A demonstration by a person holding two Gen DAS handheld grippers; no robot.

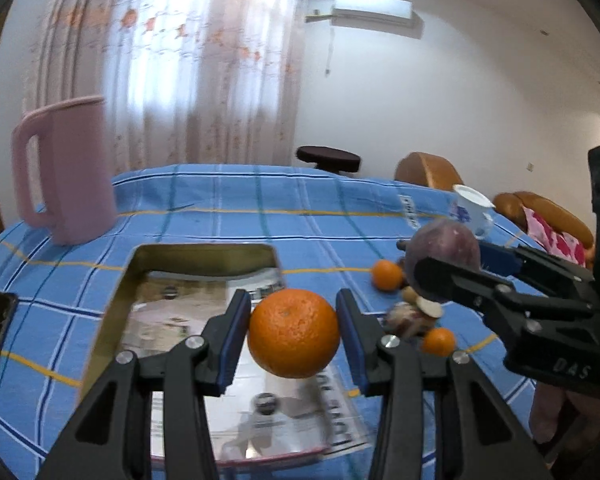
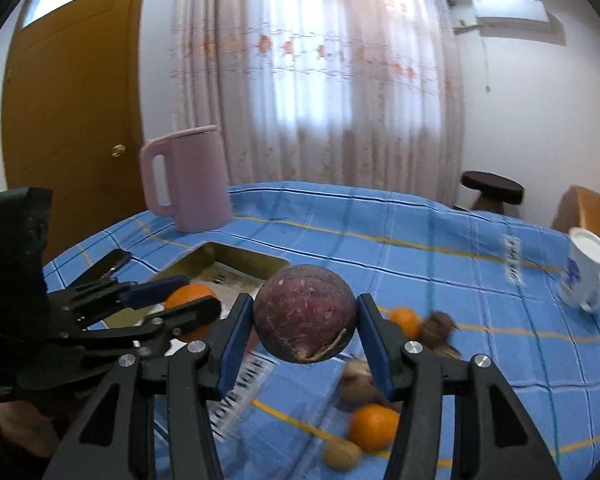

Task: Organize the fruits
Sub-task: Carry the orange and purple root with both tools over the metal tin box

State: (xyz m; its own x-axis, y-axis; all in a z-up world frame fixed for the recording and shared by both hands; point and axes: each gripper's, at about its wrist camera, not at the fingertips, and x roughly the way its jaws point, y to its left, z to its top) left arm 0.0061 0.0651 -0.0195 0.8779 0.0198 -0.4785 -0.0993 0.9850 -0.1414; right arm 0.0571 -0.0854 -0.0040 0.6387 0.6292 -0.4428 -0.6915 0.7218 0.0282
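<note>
Left wrist view, far left: a pink pitcher [image 1: 70, 170] stands upright on the blue checked tablecloth [image 1: 228, 208].
Tray: a gold-rimmed metal tray [image 1: 112, 312] lies flat on the cloth, near the pitcher, with printed paper lining its floor.
Left gripper [image 1: 294, 334]: its blue-padded fingers clamp a large orange [image 1: 294, 332] from both sides, held in the air above the tray's right part.
Loose fruit: a small orange [image 1: 387, 275], another small orange [image 1: 439, 341] and some brownish pieces, too blurred to name, lie on the cloth right of the tray.
Right gripper [image 1: 444, 258]: enters from the right and grips a dark purple round fruit [image 1: 444, 248] above the loose pile.
Cup: a white cup with blue print [image 1: 473, 210] stands near the table's far right edge.
Right wrist view: the purple fruit [image 2: 306, 314] sits squeezed between both pads, clear of the cloth, while two oranges [image 2: 374, 426] and a tan piece [image 2: 342, 456] lie below it to the right.
</note>
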